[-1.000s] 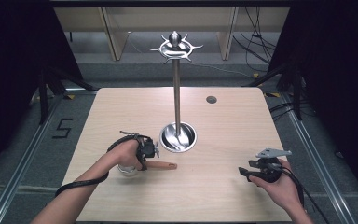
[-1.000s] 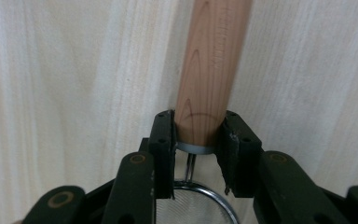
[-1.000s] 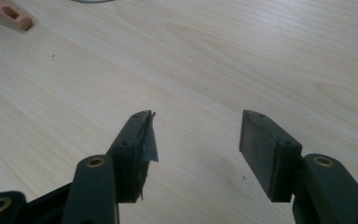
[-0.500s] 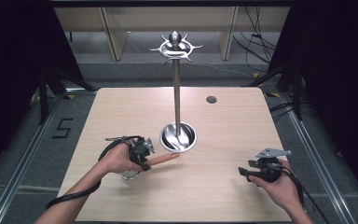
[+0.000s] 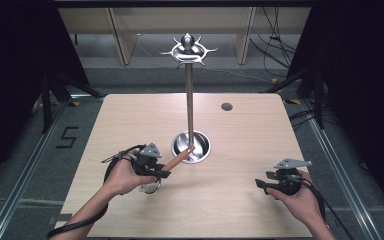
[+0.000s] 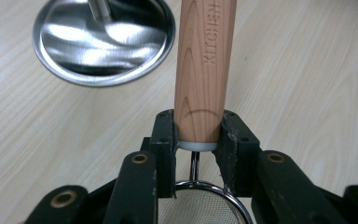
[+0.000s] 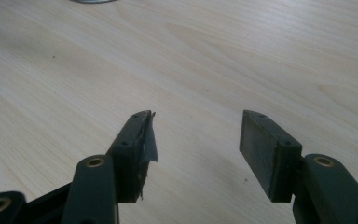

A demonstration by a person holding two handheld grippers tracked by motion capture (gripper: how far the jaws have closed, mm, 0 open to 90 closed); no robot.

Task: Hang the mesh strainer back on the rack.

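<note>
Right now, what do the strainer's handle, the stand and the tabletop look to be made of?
Strainer handle: pale unvarnished-looking wood, visible grain and stamped lettering; fine wire mesh in a shiny metal rim below. Stand: polished metal, probably steel, its round base mirror-bright. Tabletop: light wood-grain, possibly laminate; can't tell.

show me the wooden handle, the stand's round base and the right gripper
wooden handle (image 6: 204,70), left gripper view, on the middle of its shaft.
stand's round base (image 5: 202,146), high view, on the shiny dish to the right of the pole.
right gripper (image 7: 196,140), right gripper view, midway between its open jaw tips.
</note>
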